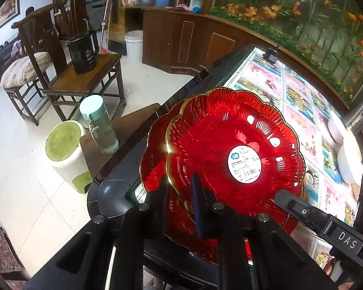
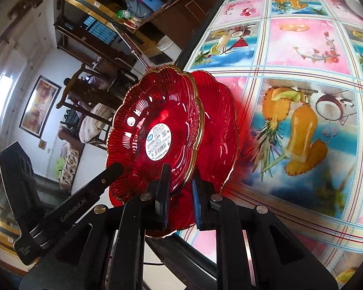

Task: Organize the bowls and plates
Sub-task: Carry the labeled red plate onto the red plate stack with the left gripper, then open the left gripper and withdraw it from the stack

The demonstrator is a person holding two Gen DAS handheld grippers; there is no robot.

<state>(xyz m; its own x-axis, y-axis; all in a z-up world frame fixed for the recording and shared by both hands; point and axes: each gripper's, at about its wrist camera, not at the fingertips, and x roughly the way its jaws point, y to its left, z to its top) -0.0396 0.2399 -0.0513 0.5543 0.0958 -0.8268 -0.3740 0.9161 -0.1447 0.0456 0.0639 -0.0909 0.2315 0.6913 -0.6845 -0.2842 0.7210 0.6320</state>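
Two shiny red glass flower-shaped plates (image 1: 234,149) with gold rims sit stacked above the fruit-picture table (image 1: 300,111). The left gripper (image 1: 180,207) and the right gripper (image 2: 181,203) each pinch the plates' rims.

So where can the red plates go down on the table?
The tablecloth past the red plates looks bare: the wide fruit-print stretch to their right in the right wrist view. The far right end is crowded with white bowls. The near corner, where both grippers, left and right, pinch the plates' rims, has no room.
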